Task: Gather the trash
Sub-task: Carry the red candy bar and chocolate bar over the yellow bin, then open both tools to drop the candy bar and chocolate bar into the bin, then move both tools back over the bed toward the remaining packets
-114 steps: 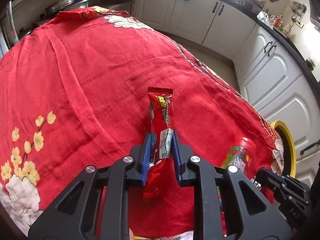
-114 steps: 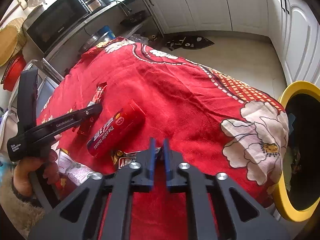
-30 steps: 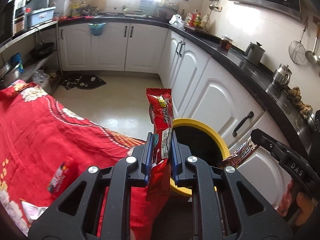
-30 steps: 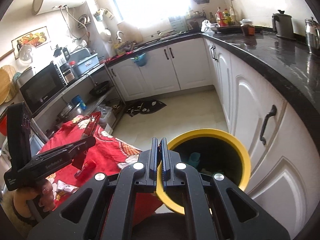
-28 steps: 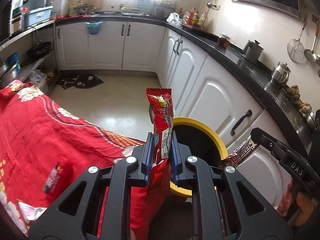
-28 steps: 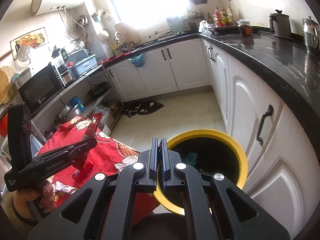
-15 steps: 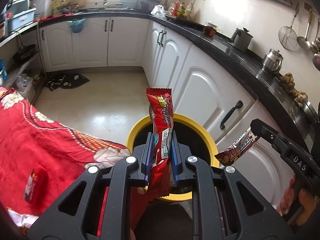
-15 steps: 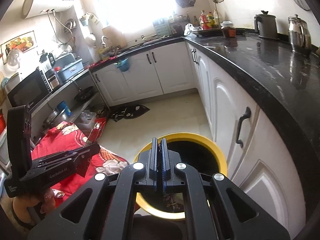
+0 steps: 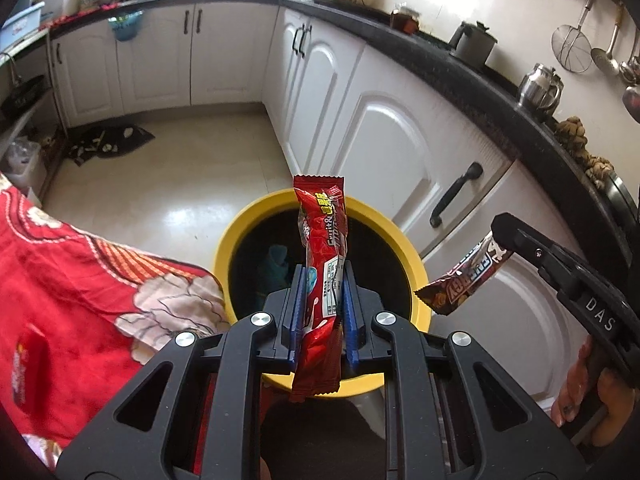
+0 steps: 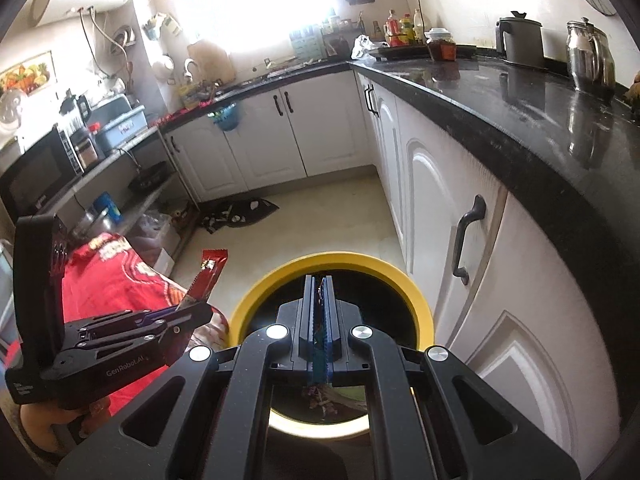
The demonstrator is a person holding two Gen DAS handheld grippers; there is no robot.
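Observation:
My left gripper [image 9: 322,276] is shut on a long red snack wrapper [image 9: 322,216] that stands up between its blue pads, over the near side of the yellow-rimmed bin [image 9: 236,232]. In the right wrist view the wrapper [image 10: 210,270] sticks up from the left gripper [image 10: 196,312] just left of the bin [image 10: 334,258]. My right gripper [image 10: 319,282] is shut on a brown chocolate bar wrapper [image 9: 464,280], seen edge-on between its pads [image 10: 320,394], above the bin's dark opening. In the left wrist view the right gripper [image 9: 500,228] hangs at the bin's right rim.
The table with the red flowered cloth [image 9: 68,280] borders the bin on the left, and a red packet [image 9: 24,356] lies on it. White cabinet doors [image 9: 400,152] with dark handles under a black counter [image 10: 520,112] stand close behind the bin. Open floor [image 9: 160,176] lies beyond.
Both grippers swung from the table to the bin and, over the last second, came closer and lower over its opening. Each wrapper stays gripped.

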